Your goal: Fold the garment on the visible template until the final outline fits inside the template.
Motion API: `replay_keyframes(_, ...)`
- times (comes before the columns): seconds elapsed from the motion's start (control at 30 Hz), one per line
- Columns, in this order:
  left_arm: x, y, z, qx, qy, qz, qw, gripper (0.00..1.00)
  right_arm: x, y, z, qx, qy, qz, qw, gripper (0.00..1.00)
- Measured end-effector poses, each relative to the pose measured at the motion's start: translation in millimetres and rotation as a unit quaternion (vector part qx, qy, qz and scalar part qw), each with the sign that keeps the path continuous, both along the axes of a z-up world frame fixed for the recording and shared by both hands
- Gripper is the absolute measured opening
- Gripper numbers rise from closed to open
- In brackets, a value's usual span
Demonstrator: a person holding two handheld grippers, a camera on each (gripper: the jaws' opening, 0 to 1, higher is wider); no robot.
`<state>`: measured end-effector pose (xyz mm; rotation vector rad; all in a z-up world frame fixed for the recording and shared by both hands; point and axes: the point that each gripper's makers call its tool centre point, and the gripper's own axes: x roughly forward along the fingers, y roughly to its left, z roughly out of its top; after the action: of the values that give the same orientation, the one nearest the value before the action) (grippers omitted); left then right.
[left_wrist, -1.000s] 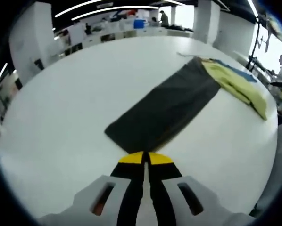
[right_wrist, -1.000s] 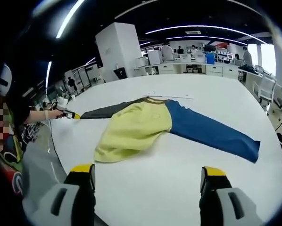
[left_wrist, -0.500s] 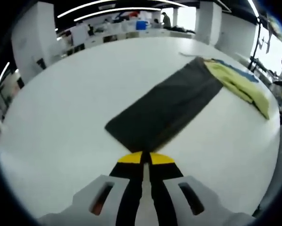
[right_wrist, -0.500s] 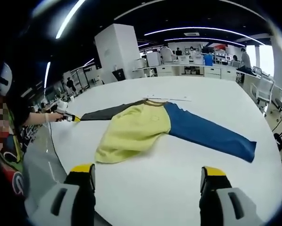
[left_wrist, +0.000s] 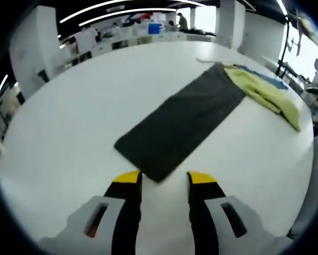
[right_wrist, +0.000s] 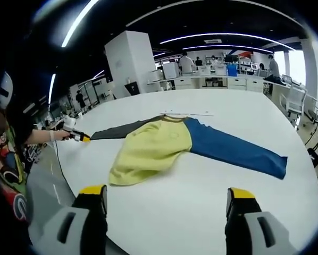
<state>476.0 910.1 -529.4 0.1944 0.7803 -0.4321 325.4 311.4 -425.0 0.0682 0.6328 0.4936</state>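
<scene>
In the left gripper view, the left gripper (left_wrist: 162, 178) hovers low over the white table (left_wrist: 68, 133), jaws now apart where half a second ago they pinched the dark sleeve (left_wrist: 180, 125), whose cuff lies just beyond the tips. In the right gripper view, the right gripper (right_wrist: 167, 194) hangs wide apart, short of the garment (right_wrist: 164, 146) spread mid-table; office desks stand behind.
</scene>
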Motion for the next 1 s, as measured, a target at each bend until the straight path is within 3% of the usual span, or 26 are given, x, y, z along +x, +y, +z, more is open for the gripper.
replay_keyframes(0.13, -2.0, -4, 9.7, -0.001, -0.013, 0.002, 0.9999, 0.40, -3, -3, 3.0, -0.003, -0.001, 0.001, 1.0000, 0.94)
replay_keyframes(0.23, 0.3, -9, 18.7, -0.023, -0.025, 0.011, 0.9994, 0.45, -2, -9, 7.5, -0.001, -0.007, -0.004, 1.0000, 0.94)
replay_keyframes(0.4, -0.8, -19, 34.3, -0.053, -0.032, 0.012, 0.9980, 0.61, -3, -11, 8.2, -0.003, -0.010, -0.006, 0.9999, 0.94)
replay_keyframes(0.63, -10.2, -51, 53.6, -0.076, -0.047, -0.008, 0.9960, 0.61, -4, -4, 3.8, 0.006, -0.015, -0.002, 0.9999, 0.93)
replay_keyframes(0.83, -15.3, -61, 69.4, -0.085, -0.061, -0.022, 0.9942, 0.59, -8, -4, -1.1, 0.010, -0.014, 0.003, 0.9998, 0.93)
replay_keyframes(0.93, -25.7, -69, 75.1, -0.079, -0.069, -0.035, 0.9939, 0.58, -10, -2, -1.9, 0.012, -0.016, 0.000, 0.9998, 0.93)
replay_keyframes(1.0, -36.0, -80, 78.2, -0.096, -0.065, -0.036, 0.9926, 0.57, -10, -5, -3.4, 0.016, -0.015, -0.003, 0.9998, 0.92)
